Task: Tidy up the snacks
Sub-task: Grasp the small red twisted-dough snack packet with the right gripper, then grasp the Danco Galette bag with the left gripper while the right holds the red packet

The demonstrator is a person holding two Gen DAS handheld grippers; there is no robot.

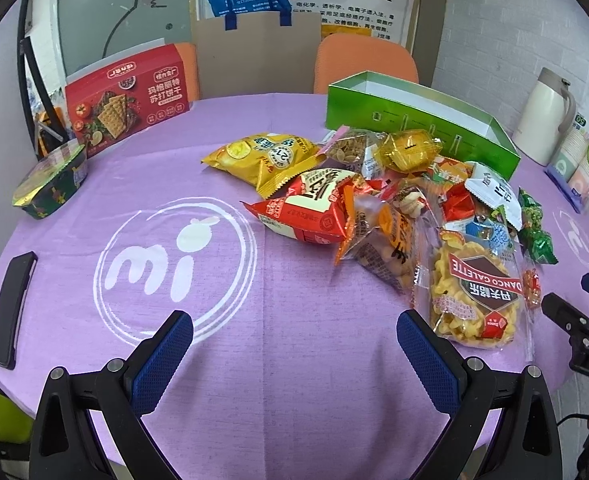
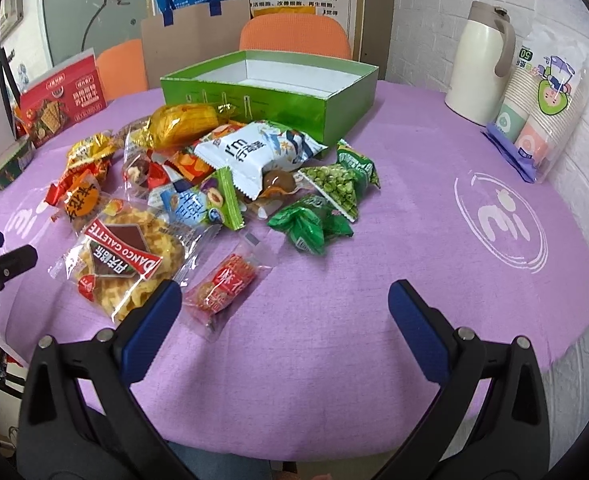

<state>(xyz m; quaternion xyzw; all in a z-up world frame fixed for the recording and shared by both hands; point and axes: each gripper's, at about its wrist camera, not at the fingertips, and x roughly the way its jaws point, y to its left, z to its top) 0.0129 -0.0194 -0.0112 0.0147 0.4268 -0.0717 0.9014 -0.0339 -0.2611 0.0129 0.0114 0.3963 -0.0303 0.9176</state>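
Left wrist view: left gripper (image 1: 294, 334), jaws spread wide and empty, above purple tablecloth (image 1: 294, 380); snack pile (image 1: 374, 200) ahead-right, before open green box (image 1: 414, 120). Right wrist view: right gripper (image 2: 284, 304), jaws wide apart, empty; Danco Galette packet (image 2: 122, 264) by left finger; pile touching the box.

Office break room, wall poster (image 1: 346, 0), thermos (image 2: 480, 60) (paper cups (image 2: 546, 100) beside)

Mixed snack packets (image 2: 214, 184) lie heaped on the purple cloth; an open, empty green box (image 2: 270, 92) stands at their 12 o'clock.
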